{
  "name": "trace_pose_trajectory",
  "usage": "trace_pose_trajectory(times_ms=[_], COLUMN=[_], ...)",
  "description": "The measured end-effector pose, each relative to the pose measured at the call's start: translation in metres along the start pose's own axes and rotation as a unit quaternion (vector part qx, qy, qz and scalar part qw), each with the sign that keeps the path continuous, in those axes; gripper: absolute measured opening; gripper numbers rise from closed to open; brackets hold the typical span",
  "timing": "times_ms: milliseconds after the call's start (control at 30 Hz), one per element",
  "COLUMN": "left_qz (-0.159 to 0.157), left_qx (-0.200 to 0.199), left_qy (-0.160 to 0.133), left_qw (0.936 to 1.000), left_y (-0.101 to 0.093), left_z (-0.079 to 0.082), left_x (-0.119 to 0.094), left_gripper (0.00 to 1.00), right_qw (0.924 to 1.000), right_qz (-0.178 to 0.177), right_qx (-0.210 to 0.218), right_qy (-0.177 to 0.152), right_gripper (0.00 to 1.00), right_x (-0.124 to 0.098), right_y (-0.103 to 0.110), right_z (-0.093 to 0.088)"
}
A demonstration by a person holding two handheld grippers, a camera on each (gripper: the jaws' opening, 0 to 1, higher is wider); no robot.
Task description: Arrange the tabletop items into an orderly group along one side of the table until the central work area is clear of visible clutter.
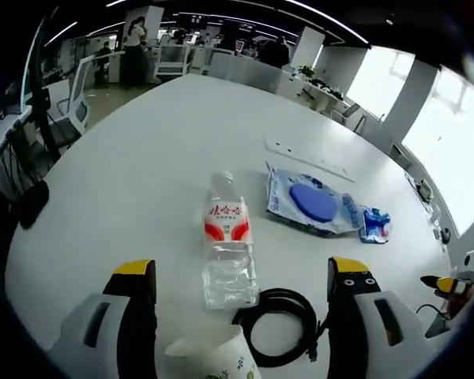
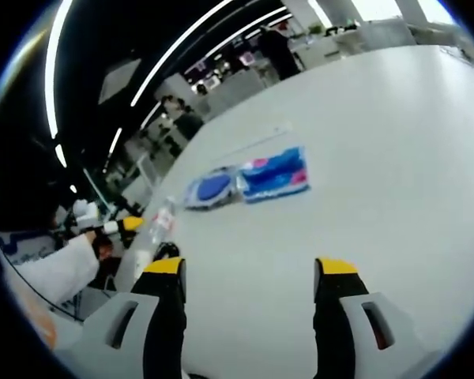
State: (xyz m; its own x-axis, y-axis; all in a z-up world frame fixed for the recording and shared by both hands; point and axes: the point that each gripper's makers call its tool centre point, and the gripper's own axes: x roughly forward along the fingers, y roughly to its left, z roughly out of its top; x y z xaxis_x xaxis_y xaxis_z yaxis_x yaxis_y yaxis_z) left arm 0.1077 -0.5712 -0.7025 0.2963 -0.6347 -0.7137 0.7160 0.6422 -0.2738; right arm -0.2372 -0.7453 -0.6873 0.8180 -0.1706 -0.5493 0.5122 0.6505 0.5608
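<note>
On the white round table (image 1: 126,174), in the left gripper view, the left claw (image 1: 243,276) is released and grasps nothing. A clear plastic water bottle with a red and white label (image 1: 227,237) lies on its side between the jaws, and I judge the claw is lined up to take it. A coiled black cable (image 1: 280,324) lies at 5 o'clock, touching the bottle's base, and a white paper cup with a leaf print (image 1: 209,355) sits at 6 o'clock. A flat blue and white plastic packet (image 1: 312,201) lies at 1 o'clock. The right claw (image 2: 249,272) is also released over bare table, probably waiting; the small blue and pink wrapped pack (image 2: 272,175) lies at 12 o'clock, not yet grouped.
</note>
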Motion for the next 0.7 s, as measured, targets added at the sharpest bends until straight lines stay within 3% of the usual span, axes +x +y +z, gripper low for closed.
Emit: trace_pose_trajectory(times_ms=[300,700], left_qz=[0.007,0.016], left_qx=[0.024,0.026], left_qy=[0.034,0.062], left_qw=[0.9991,0.9976], left_y=[0.003,0.004], left_z=[0.004,-0.002], left_x=[0.032,0.057], left_gripper=[0.89,0.85], right_qw=[0.9999,0.9993], right_qz=[-0.007,-0.008], right_qx=[0.014,0.035], right_qy=[0.003,0.006], right_gripper=[0.63,0.61], right_x=[0.003,0.009], right_y=[-0.006,-0.010], right_z=[0.001,-0.001])
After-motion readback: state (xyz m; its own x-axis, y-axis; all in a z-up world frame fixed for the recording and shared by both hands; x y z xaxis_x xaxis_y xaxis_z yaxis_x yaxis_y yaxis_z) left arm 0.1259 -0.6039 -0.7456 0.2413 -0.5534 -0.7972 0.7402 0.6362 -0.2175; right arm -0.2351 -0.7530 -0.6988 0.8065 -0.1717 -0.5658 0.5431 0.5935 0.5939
